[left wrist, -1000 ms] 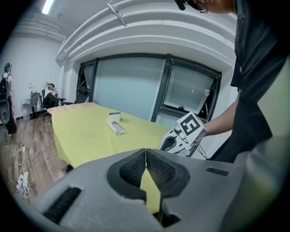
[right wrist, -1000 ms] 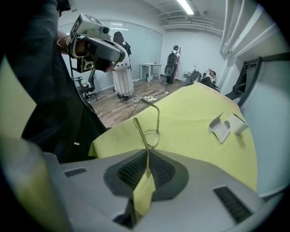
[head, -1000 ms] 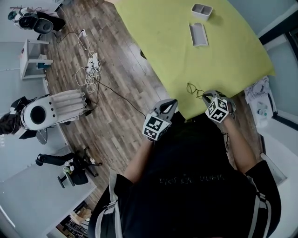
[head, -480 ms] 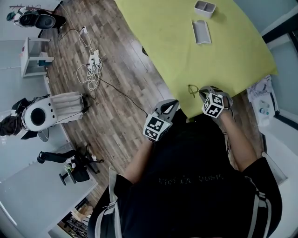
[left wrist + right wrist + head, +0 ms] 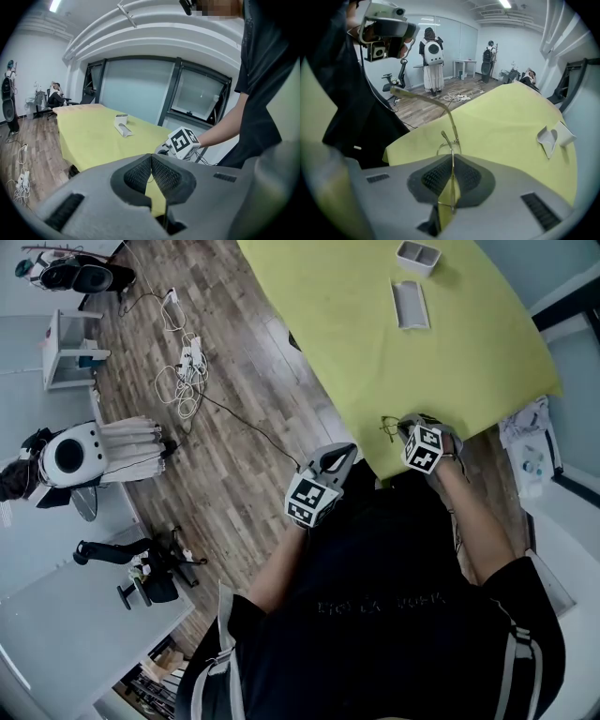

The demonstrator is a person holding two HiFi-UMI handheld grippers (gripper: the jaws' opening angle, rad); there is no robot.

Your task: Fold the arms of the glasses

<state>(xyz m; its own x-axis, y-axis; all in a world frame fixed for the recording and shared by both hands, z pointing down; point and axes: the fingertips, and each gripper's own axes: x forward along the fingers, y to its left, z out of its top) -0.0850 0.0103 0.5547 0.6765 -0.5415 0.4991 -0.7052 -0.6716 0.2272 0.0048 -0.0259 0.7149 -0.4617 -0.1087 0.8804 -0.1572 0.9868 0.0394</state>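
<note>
My right gripper pinches the one pair of glasses at the bench's near edge; my left gripper is pressed together, empty.

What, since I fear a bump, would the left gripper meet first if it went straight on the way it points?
Probably the yellow tablecloth at its near edge; the right gripper sits just right of that line, though depth is unclear.
</note>
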